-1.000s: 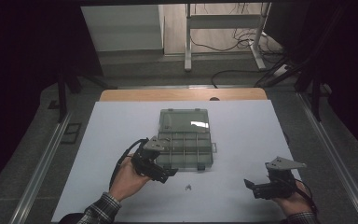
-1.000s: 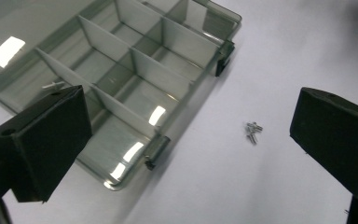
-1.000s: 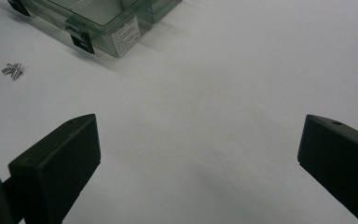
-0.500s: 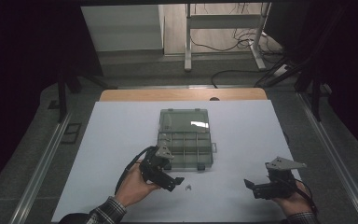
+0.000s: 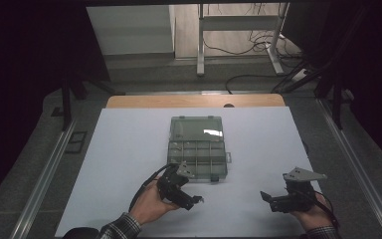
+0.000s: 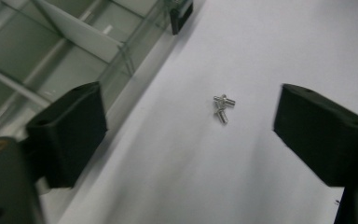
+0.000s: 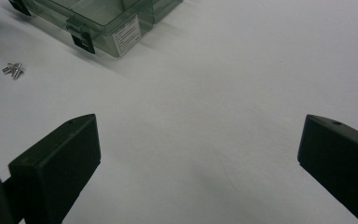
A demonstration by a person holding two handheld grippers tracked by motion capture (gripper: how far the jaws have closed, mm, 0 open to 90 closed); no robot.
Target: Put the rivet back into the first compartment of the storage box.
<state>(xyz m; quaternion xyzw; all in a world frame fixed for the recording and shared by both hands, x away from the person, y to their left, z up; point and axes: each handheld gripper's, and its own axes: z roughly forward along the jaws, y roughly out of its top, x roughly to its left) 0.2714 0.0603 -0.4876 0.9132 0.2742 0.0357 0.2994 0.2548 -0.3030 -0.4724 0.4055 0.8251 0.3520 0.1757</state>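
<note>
While the left gripper (image 6: 186,126) hovers with jaws spread but just closing over small silver metal screws (image 6: 223,107) lying loose between them on the white table (image 5: 129,149), near the clear plastic compartment box (image 5: 197,148), the right gripper (image 5: 271,199) rests wide open, far right.

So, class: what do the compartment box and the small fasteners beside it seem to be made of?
Compartment box: probably clear greenish plastic, glossy; its dividers show through the walls and the lid reflects light. Small fasteners: likely bare metal, silvery and shiny, though too small to be sure.
</note>
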